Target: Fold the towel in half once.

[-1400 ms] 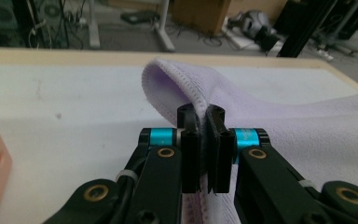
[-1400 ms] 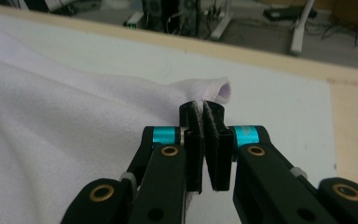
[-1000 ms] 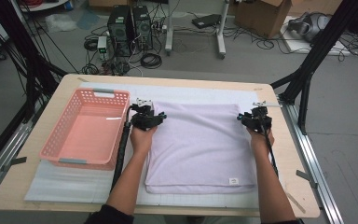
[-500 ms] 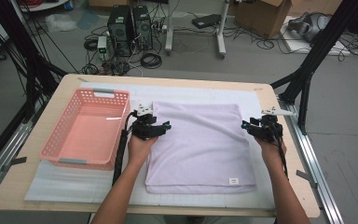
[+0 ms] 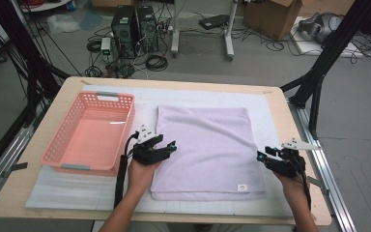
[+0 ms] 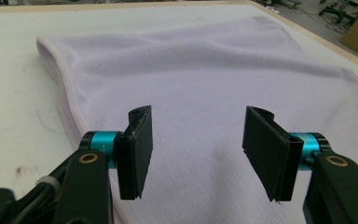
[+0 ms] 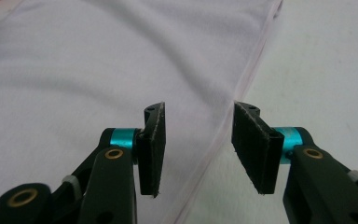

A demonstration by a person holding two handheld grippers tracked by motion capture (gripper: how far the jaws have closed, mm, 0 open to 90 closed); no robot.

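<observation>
While the folded lilac towel [image 5: 206, 150] lies flat mid-table, long axis running away from the person, the pink basket [image 5: 89, 133] stands to its left. The left gripper [image 5: 170, 147] hovers over the towel's left edge, jaws just narrowed but apart and empty; the right gripper [image 5: 262, 157], just widened and empty, straddles the right hem; both edges lie equally near, the towel between the two grippers

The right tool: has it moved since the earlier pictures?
Yes. In the high view the right tool has come back along the towel's right edge, from its far corner toward the near table edge.
</observation>
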